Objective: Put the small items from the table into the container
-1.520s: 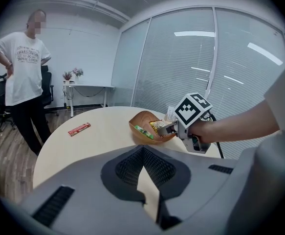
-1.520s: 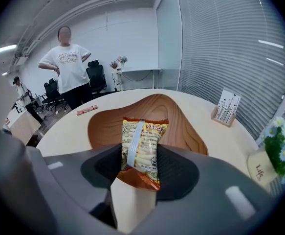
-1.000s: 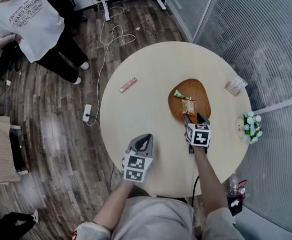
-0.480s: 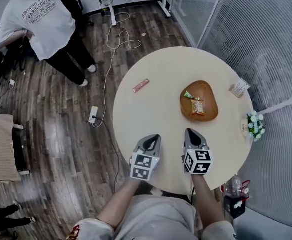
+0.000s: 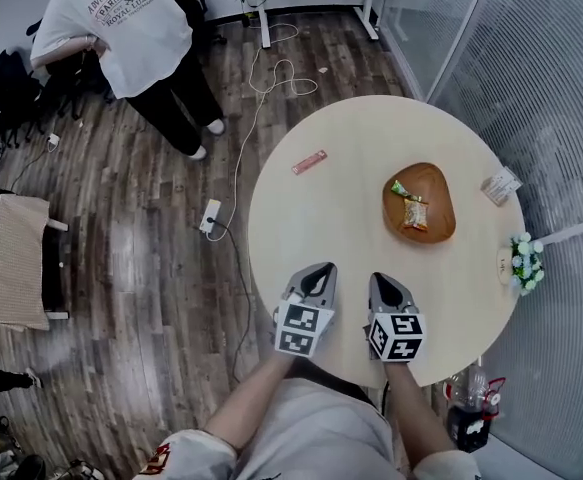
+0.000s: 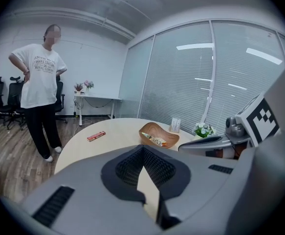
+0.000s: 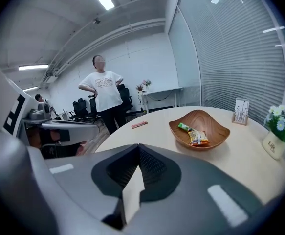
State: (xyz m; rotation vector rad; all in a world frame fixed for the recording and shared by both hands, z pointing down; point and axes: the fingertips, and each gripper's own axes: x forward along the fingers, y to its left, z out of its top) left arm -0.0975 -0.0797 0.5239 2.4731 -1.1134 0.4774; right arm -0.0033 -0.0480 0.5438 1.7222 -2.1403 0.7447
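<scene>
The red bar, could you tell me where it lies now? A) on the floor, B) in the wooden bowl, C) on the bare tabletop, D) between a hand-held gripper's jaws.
C: the red bar lies flat on the table, apart from the wooden bowl, which holds two snack packets.

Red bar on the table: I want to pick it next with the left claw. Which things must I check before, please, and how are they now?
1. The red bar lies flat on the table, outside the bowl: ok.
2. The table between the left claw and the red bar is bare: ok.
3. The left claw is empty: ok.
4. The left claw is open for grasping: not ok, jaws together.
5. The right claw is empty, shut, off that path: ok.
6. The bowl has room beside its two packets: ok.
</scene>
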